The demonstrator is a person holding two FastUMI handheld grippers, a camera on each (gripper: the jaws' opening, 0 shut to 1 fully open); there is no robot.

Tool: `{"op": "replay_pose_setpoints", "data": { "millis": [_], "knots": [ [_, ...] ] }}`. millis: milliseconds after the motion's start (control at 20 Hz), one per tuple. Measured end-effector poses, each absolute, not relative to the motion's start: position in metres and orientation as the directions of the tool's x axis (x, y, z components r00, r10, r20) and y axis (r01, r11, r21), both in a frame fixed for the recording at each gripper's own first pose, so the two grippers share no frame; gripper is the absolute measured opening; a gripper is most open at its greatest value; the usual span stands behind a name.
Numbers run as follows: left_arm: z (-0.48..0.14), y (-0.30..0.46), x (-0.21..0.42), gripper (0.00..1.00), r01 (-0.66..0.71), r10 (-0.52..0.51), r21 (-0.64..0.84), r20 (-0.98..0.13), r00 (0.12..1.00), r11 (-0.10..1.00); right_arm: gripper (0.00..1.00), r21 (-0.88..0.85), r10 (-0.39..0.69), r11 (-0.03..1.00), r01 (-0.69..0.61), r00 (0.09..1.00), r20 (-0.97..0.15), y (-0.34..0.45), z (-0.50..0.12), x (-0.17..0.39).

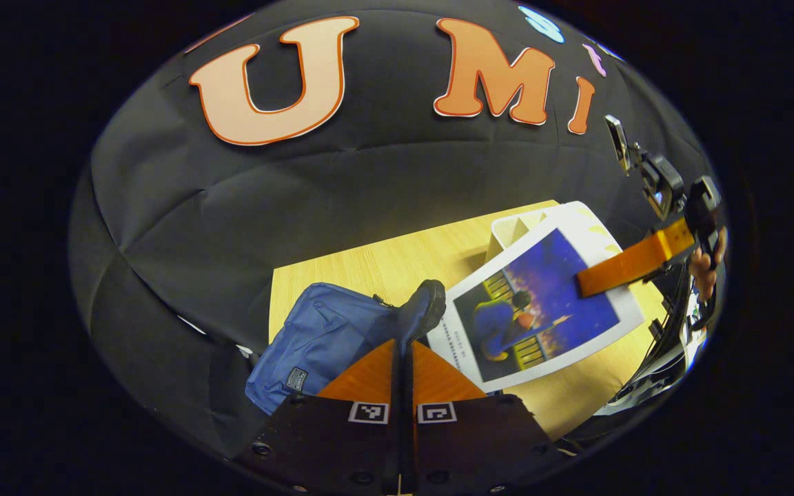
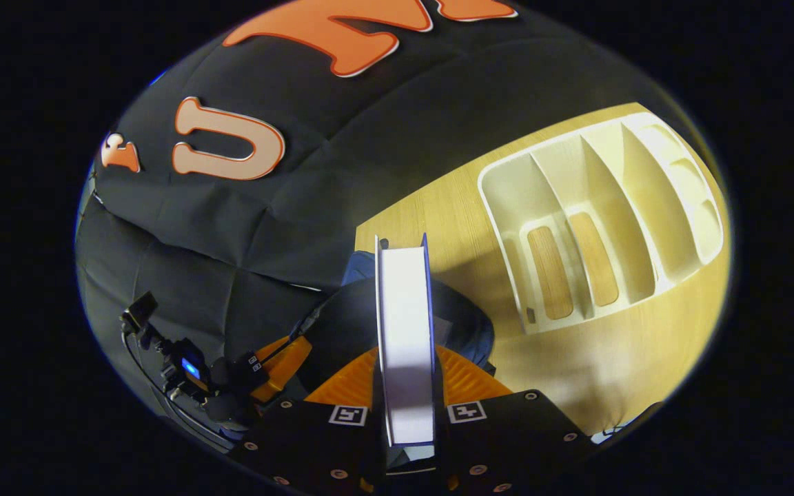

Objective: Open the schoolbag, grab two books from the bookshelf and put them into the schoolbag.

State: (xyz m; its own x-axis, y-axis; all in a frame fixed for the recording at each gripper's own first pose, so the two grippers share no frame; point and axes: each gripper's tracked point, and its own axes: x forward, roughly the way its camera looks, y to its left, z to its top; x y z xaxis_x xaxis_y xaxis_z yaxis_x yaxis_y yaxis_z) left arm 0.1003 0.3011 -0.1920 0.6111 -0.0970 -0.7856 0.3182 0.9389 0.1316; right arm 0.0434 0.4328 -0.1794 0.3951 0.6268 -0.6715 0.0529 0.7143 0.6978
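Blue schoolbag [image 1: 314, 337] is held open by clenched left gripper [image 1: 404, 358] fingers while the book [image 2: 404, 331], clamped in the right gripper [image 2: 405, 386], is best lowered edge-first, clear of the rim.

Looking at a light wooden table [image 2: 617, 358] backing onto the black cloth wall. Sitting on it toward the right: a white bookshelf [image 2: 604, 220] with upright dividers, wood showing through slots in its floor. Lying on it toward the left: a blue schoolbag [image 1: 321, 337], its dark opening facing the bookshelf side.
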Motion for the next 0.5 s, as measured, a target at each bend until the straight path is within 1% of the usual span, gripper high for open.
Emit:
{"op": "replay_pose_setpoints", "data": {
  "millis": [100,250,400,500],
  "knots": [
    [-0.192,0.298,0.099,0.01,0.319,-0.105,0.121,-0.787,0.609,0.94,0.28,0.711,0.622,0.696,0.098,0.411,-0.666,0.452,-0.192,0.043],
    [-0.193,0.297,0.098,0.01,0.323,-0.114,0.113,-0.787,0.606,0.939,0.27,0.702,0.612,0.705,0.1,0.415,-0.674,0.48,-0.208,0.038],
    [-0.192,0.294,0.096,0.01,0.328,-0.13,0.099,-0.783,0.609,0.939,0.27,0.709,0.603,0.692,0.138,0.431,-0.672,0.508,-0.227,0.036],
    [-0.192,0.292,0.092,0.01,0.325,-0.138,0.085,-0.785,0.604,0.942,0.27,0.716,0.612,0.684,0.138,0.425,-0.667,0.523,-0.239,0.034]
  ]
}}
